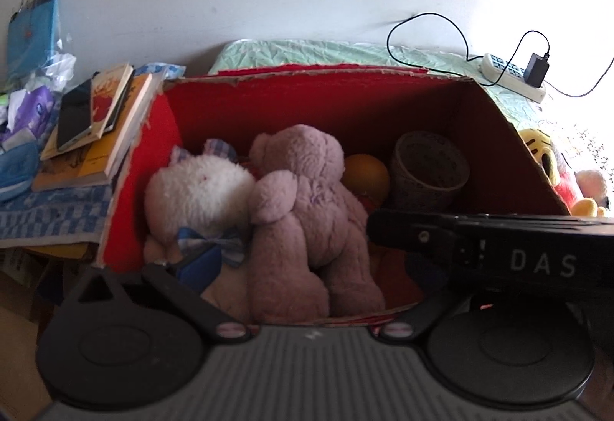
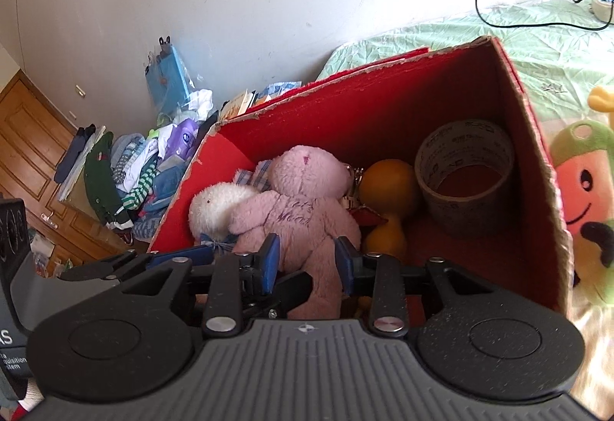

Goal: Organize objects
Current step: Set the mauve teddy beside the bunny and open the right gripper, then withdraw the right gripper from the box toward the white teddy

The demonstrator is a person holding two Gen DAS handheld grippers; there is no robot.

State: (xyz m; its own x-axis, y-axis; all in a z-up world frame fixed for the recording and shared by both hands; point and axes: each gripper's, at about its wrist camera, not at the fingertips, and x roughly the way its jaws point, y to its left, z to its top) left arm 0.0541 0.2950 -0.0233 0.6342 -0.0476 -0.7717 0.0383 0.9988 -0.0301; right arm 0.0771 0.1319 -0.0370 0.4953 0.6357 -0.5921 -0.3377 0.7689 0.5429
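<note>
A: Left wrist view. Red cardboard box on the bed, open top. Inside: pink teddy bear lying centre, white plush rabbit touching its left side, an orange ball behind it, a tape roll at far right. Left tool has its jaws spread as wide as they go, nothing between the pads; one blue pad sits just beside the rabbit's bow.

B: And the black bar crossing from the right?

A: Body of the other tool, I judge. Stacked books with a phone on top sit left of the box.

B: Right wrist view?

A: Right tool hangs over the bear's lower body, blue pads either side of a leg, jaws narrowly apart. Pressing or merely flanking: cannot tell.

B: Step in hand?

A: Likely settling the bear in the box. To do it well: let go fully, lift straight up clear of the plush, avoid snagging fur or nudging the rabbit. More toys wait outside, right of the box.
</note>
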